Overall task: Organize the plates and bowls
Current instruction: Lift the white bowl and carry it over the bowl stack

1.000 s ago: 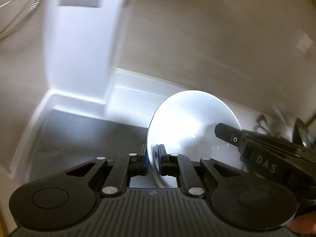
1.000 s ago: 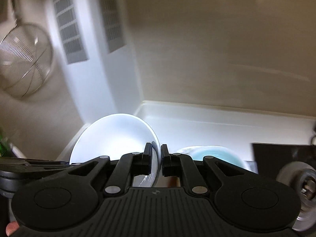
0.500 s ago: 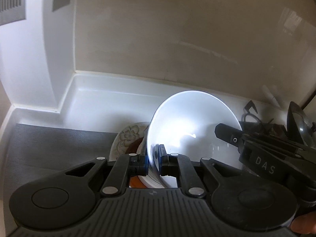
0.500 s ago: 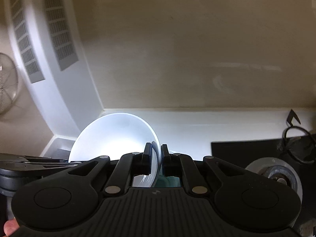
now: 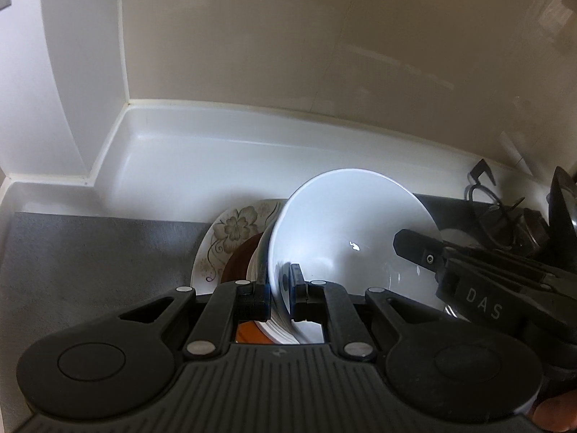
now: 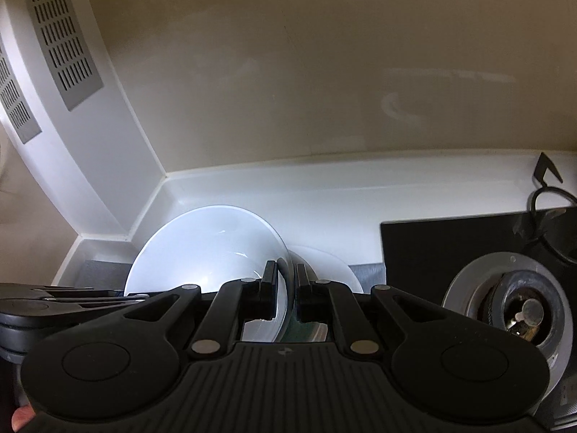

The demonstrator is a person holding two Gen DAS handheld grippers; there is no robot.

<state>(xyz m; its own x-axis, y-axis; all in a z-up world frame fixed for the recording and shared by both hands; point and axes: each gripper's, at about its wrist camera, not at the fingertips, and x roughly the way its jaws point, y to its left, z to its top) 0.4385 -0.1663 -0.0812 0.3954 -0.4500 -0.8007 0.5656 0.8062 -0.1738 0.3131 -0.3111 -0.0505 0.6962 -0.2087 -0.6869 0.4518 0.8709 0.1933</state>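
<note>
Counter (image 5: 90,252) with a grey mat on it runs below both grippers, backed by a white ledge (image 5: 252,144) and a beige wall (image 6: 288,72); a white panel with slotted vents (image 6: 65,36) stands at the left in the right wrist view. Both grippers point steeply down and forward, one on each side of a white bowl (image 5: 342,234). The left gripper (image 5: 280,290) pinches the bowl's left rim, one finger outside the wall and one inside, the jaws clamped on the thin edge. The right gripper (image 6: 286,290) grips the opposite rim the same way, its fingers pressed onto the edge with the bowl's hollow to its left. In the left wrist view the right gripper shows as a black body marked DAS reaching in from the right. The bowl is tilted, its open side facing the left camera, and sits over a stack of dishes: a plate (image 5: 230,241) with a brown flower pattern lies just left of and behind it, and a brown and orange dish (image 5: 241,259) is under the bowl's near edge. A pale plate edge (image 6: 324,263) shows just right of the bowl in the right wrist view. To the right lies a black stove top (image 6: 450,245) with a round burner (image 6: 512,310) and a black pan support (image 5: 479,184), well apart from the bowl.
</note>
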